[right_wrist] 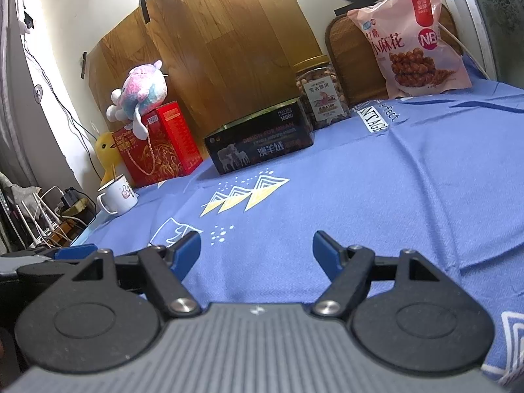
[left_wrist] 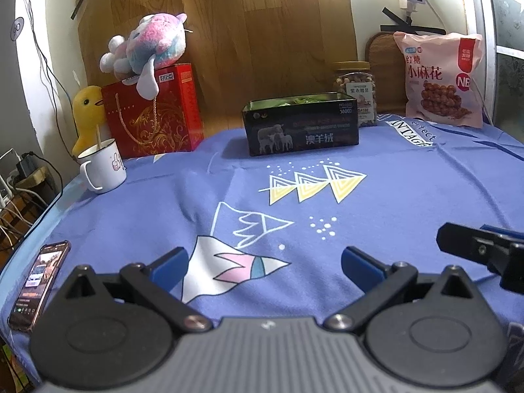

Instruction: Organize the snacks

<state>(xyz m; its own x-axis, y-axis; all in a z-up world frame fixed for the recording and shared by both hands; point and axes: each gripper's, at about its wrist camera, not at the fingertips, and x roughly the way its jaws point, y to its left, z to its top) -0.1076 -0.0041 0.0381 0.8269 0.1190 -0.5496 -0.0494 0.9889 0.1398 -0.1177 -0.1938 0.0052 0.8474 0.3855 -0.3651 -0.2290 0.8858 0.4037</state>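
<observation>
Black tin [left_wrist: 300,127]: open-topped rectangular box at the far middle of the counter, dark sides printed with white sheep and pale Chinese lettering; green wrapped contents show just above its rim in the left wrist view.
Nut jar [left_wrist: 355,91]: clear plastic, gold lid, full of brown nuts, white label on the front; it stands just behind the tin's right end.
Pink snack bag [left_wrist: 440,78]: large, puffy, upright at the far right, leaning against a wooden board; red Chinese characters, a round "NB" badge and a picture of brown twisted pastries.
Counter [left_wrist: 409,193]: covered with a blue cloth printed with yellow triangles and white shapes; its middle is bare.
Left claw [left_wrist: 265,263]: blue-padded fingers spread wide, nothing between them, low over the near cloth.
Right claw [right_wrist: 257,250]: fingers spread wide and empty, also near the front edge, just beside the left one.
Red gift box [left_wrist: 154,114]: far left, with a pastel plush toy [left_wrist: 147,47] lying on top.
White mug [left_wrist: 104,167]: in front of a yellow duck plush [left_wrist: 86,111], left of the red box.
Phone [left_wrist: 39,285]: lies flat at the near left edge, screen lit.
</observation>
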